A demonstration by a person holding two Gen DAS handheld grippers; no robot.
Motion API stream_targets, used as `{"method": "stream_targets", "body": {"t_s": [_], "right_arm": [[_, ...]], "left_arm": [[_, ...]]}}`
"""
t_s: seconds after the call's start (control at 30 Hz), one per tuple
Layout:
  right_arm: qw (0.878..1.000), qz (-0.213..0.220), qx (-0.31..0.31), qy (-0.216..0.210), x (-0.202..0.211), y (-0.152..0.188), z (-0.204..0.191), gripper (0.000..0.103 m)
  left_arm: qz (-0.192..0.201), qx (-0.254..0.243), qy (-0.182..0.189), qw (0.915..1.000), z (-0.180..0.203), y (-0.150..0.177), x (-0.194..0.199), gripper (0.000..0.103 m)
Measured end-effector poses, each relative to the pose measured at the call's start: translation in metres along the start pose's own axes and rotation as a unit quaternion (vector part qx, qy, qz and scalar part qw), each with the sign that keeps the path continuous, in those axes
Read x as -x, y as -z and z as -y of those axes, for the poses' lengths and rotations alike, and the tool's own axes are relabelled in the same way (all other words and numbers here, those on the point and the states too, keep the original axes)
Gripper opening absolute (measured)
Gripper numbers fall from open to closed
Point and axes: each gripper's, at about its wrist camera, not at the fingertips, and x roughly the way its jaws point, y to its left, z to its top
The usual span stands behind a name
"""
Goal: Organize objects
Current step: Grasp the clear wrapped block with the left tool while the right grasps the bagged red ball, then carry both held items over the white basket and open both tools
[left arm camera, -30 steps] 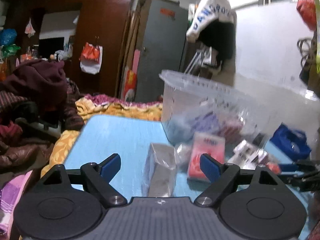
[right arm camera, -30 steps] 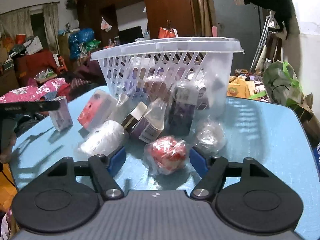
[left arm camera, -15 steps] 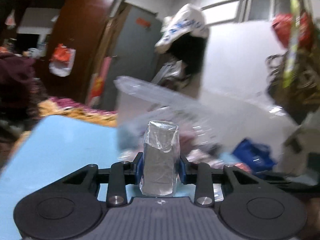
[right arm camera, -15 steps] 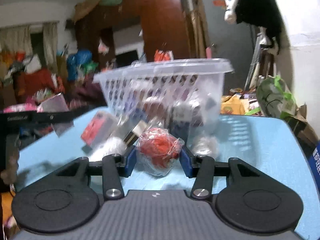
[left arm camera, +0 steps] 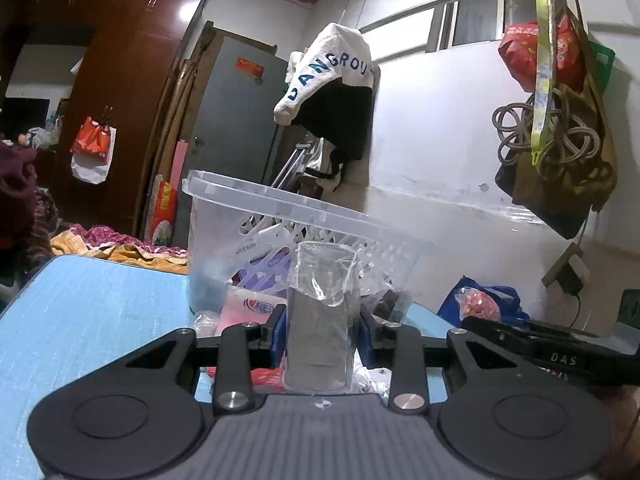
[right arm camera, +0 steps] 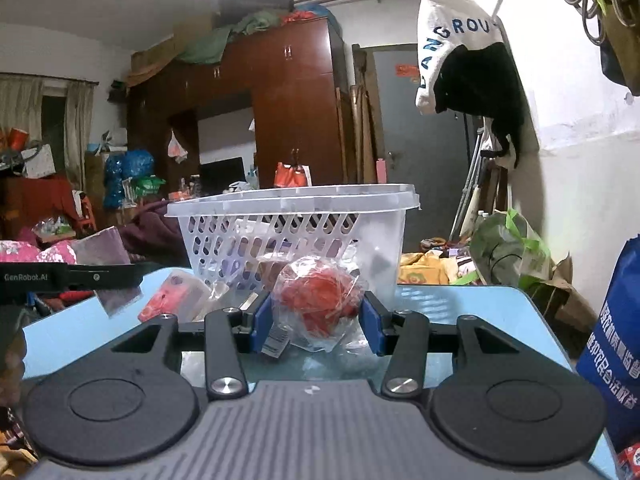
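My left gripper (left arm camera: 320, 338) is shut on a grey box wrapped in clear plastic (left arm camera: 320, 320) and holds it upright above the blue table (left arm camera: 80, 320), in front of the clear plastic basket (left arm camera: 280, 216). My right gripper (right arm camera: 317, 322) is shut on a clear bag of red items (right arm camera: 320, 300), lifted just in front of the basket (right arm camera: 296, 204). The left gripper and its box show at the left of the right wrist view (right arm camera: 104, 248). The right gripper with its red bag shows at the right of the left wrist view (left arm camera: 480, 306).
Several packets lie on the table against the basket, among them a pink one (right arm camera: 176, 300) and a pink-and-white one (left arm camera: 252, 306). A blue bag (right arm camera: 616, 344) stands at the table's right edge. Clothes and bags hang on the white wall (left arm camera: 440, 140).
Both grippers closed on their objects and lifted them off the table, toward the basket's rim. One second ago both were open with the box and the red bag lying between their fingers.
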Motion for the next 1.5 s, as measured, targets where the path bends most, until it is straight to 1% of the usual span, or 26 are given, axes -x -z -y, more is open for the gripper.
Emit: {"method": "stream_targets", "body": {"t_s": [0.07,0.27,0.4,0.57,0.97,1.03,1.1,1.13,1.17,1.23,1.27,1.3,1.33,1.4,1.43,1.47,1.5], "right_arm": [[1.000,0.001,-0.003,-0.001,-0.001,0.000,-0.001,0.050],[1.000,0.000,-0.013,-0.015,-0.002,0.001,0.002,0.050],[1.000,0.005,-0.017,-0.016,0.001,0.003,0.005,0.050],[1.000,0.010,-0.013,-0.012,0.002,0.003,0.004,0.050],[1.000,0.025,-0.004,-0.003,0.008,0.003,0.003,0.050],[0.999,0.035,0.004,0.000,0.012,0.002,0.001,0.050],[0.999,0.031,-0.006,-0.002,0.015,-0.011,0.001,0.050],[0.999,0.046,-0.011,-0.014,0.019,-0.024,0.002,0.050],[0.998,0.057,-0.004,-0.021,0.019,-0.038,0.000,0.050],[0.997,0.066,0.032,-0.005,0.007,-0.073,-0.007,0.050],[0.997,0.062,0.048,0.008,-0.005,-0.089,-0.010,0.050],[0.997,0.046,0.055,0.010,-0.022,-0.103,-0.011,0.050],[0.998,0.028,0.053,-0.003,-0.040,-0.115,-0.009,0.050],[0.999,0.008,0.047,-0.013,-0.073,-0.127,-0.004,0.051],[0.998,-0.008,0.060,-0.012,-0.088,-0.129,-0.005,0.051],[0.997,-0.020,0.070,-0.004,-0.099,-0.129,-0.006,0.052],[0.997,-0.022,0.076,0.011,-0.106,-0.129,-0.008,0.057]], "left_arm": [[-0.001,0.000,0.005,1.0000,0.000,0.000,-0.001,0.038],[-0.006,-0.006,0.004,1.0000,0.007,-0.001,-0.007,0.038],[-0.006,-0.003,0.004,1.0000,0.006,-0.001,-0.007,0.038],[0.012,0.011,-0.001,0.9999,0.003,-0.001,-0.002,0.038],[0.020,0.011,0.001,0.9997,0.003,-0.001,0.001,0.038],[0.026,0.022,0.002,0.9994,0.001,-0.002,0.003,0.038],[0.037,0.030,-0.002,0.9988,0.001,-0.011,0.006,0.038],[0.046,0.026,-0.006,0.9986,0.002,-0.019,0.006,0.038],[0.055,0.022,-0.012,0.9982,0.005,-0.032,0.005,0.038],[0.063,0.016,-0.014,0.9978,0.012,-0.062,-0.003,0.038],[0.062,0.012,-0.012,0.9979,0.016,-0.080,-0.012,0.038],[0.056,0.012,-0.017,0.9982,0.018,-0.094,-0.024,0.038],[0.043,0.015,-0.025,0.9986,0.018,-0.108,-0.038,0.038],[0.013,0.045,-0.034,0.9983,0.011,-0.127,-0.070,0.038],[0.004,0.059,-0.033,0.9977,0.006,-0.130,-0.082,0.039],[-0.006,0.065,-0.036,0.9972,0.002,-0.133,-0.095,0.045],[-0.026,0.071,-0.044,0.9962,-0.001,-0.134,-0.109,0.066]]}}
